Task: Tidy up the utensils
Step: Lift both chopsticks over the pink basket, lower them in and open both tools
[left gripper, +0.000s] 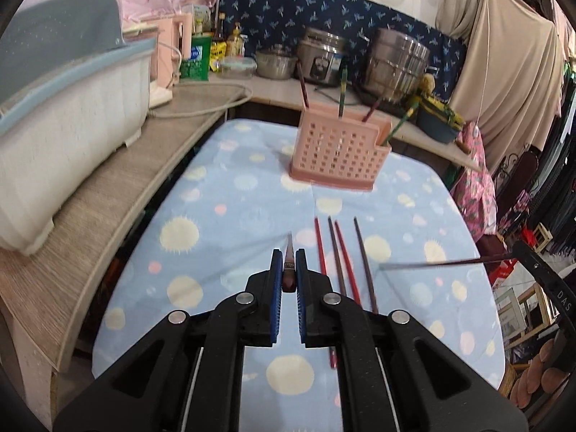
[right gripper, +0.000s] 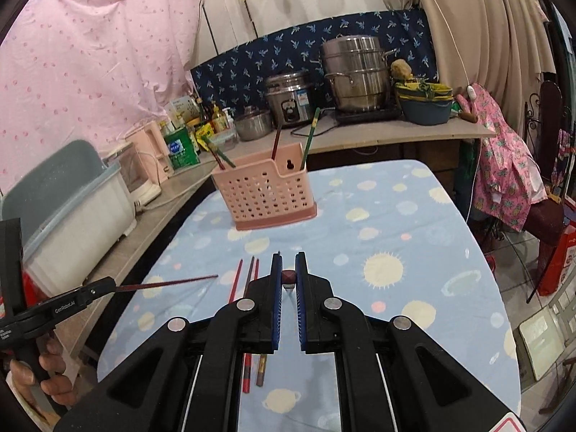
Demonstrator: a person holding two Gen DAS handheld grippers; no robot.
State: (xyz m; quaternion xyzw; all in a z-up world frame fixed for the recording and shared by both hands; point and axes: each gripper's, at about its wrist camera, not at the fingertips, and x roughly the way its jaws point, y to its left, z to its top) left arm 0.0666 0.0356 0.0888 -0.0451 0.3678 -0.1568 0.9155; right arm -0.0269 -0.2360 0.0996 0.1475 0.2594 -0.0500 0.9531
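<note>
A table covered in a pale blue cloth (left gripper: pixel 230 216) printed with cream suns and planets fills the middle of the room, and on its far part stands a pink perforated plastic utensil caddy (left gripper: pixel 338 151). Four chopsticks already stand upright or leaning in the caddy: a dark red one (left gripper: pixel 303 84), a green one (left gripper: pixel 342 91), another reddish one (left gripper: pixel 372 109) and a green one tipped over the right corner (left gripper: pixel 399 124). Nearer the viewer, four loose chopsticks (left gripper: pixel 340 259), two bright red and two dark brown, lie side by side on the cloth, well apart from the caddy. The left gripper (left gripper: pixel 289 257), black with blue pads, is clamped tight on a dark brown chopstick (left gripper: pixel 289 266) whose thin tip pokes forward past the jaws, held above the cloth. The right gripper (right gripper: pixel 288 264) is likewise closed on a dark reddish chopstick (right gripper: pixel 288 277), seen end-on between its pads; from the left camera that stick (left gripper: pixel 446 262) shows as a blurred streak over the table's right side. A person's hand (right gripper: pixel 43 378) grips the left tool's handle. By my judgement the job is roughly a third done: four sticks are stowed, two are in the air and not yet delivered, and four more wait on the cloth.
</note>
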